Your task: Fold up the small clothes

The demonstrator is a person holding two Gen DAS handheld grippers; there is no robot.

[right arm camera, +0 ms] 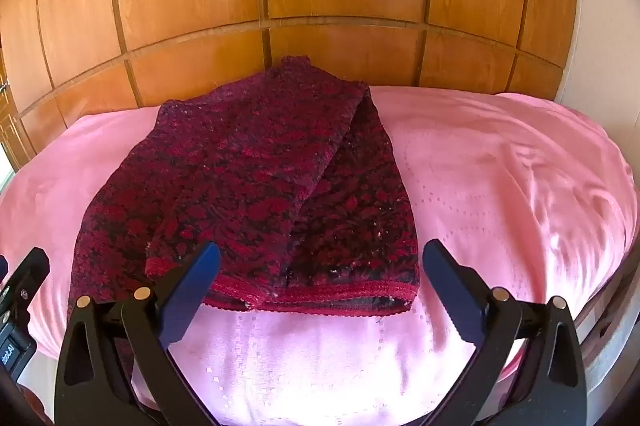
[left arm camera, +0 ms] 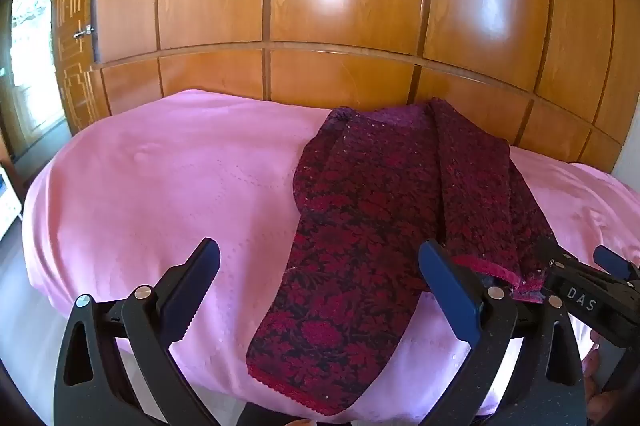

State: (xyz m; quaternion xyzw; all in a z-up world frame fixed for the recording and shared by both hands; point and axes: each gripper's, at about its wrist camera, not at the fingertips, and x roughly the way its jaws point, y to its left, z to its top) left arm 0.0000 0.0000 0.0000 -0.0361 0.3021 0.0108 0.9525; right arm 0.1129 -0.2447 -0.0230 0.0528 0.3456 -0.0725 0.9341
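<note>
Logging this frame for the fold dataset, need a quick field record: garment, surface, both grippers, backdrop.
garment: dark red floral knitted garment, partly folded, one side laid over the middle
garment hem: red ribbed edge facing the cameras
surface: pink bedsheet on a bed, garment lying flat on it
left gripper: open, holding nothing, over the garment's near end
right gripper: open, holding nothing, just short of the hem
backdrop: glossy wooden panelled wardrobe behind the bed
fold state: not finished
</note>
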